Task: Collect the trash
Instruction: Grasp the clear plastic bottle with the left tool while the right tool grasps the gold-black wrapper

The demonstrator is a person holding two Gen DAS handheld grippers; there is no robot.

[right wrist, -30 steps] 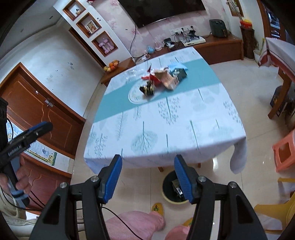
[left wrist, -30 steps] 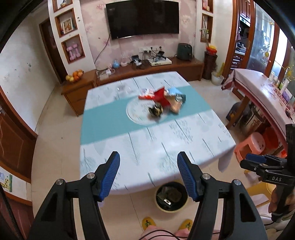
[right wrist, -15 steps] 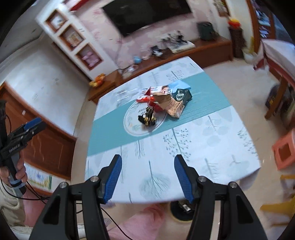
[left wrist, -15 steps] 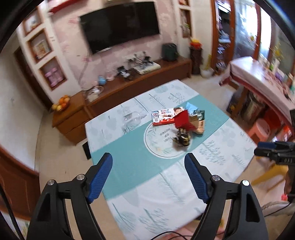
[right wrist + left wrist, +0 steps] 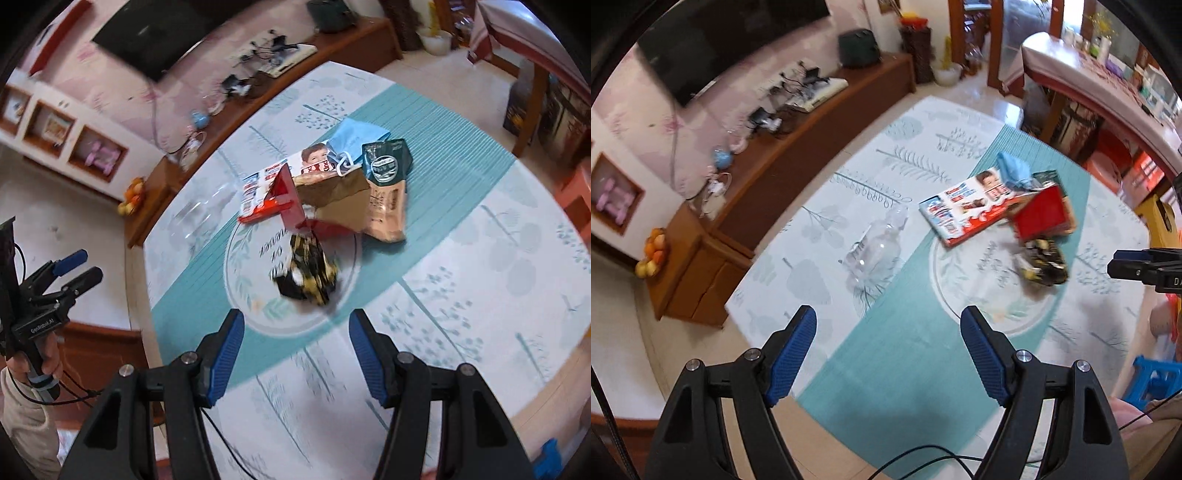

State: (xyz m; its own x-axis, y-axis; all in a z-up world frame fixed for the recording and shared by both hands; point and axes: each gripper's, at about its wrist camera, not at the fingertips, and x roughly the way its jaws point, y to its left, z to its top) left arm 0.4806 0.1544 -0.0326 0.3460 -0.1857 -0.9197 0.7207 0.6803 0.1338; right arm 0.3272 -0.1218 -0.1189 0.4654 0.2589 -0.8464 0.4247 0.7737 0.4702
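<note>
A pile of trash lies mid-table on a round mat (image 5: pixel 240 291): a crumpled black-and-yellow wrapper (image 5: pixel 306 273), a red carton (image 5: pixel 291 206), a brown paper bag (image 5: pixel 336 199), a green-and-beige pouch (image 5: pixel 388 184), a blue mask (image 5: pixel 354 138) and a chocolate box (image 5: pixel 964 212). A clear plastic bottle (image 5: pixel 875 247) lies apart, left of the pile. My left gripper (image 5: pixel 888 325) hangs open above the teal stripe, short of the bottle. My right gripper (image 5: pixel 295 325) is open just short of the wrapper, nothing between its fingers.
The table (image 5: pixel 923 155) wears a tree-print cloth with a teal stripe. A long wooden TV cabinet (image 5: pixel 798 147) runs behind it. A second covered table (image 5: pixel 1082 77) and coloured stools (image 5: pixel 1156 380) stand to the right.
Both grippers have moved forward from the table's near edge to above its middle and sunk lower, rolling as they went. The left jaws stand wider. The floor bin has left view.
</note>
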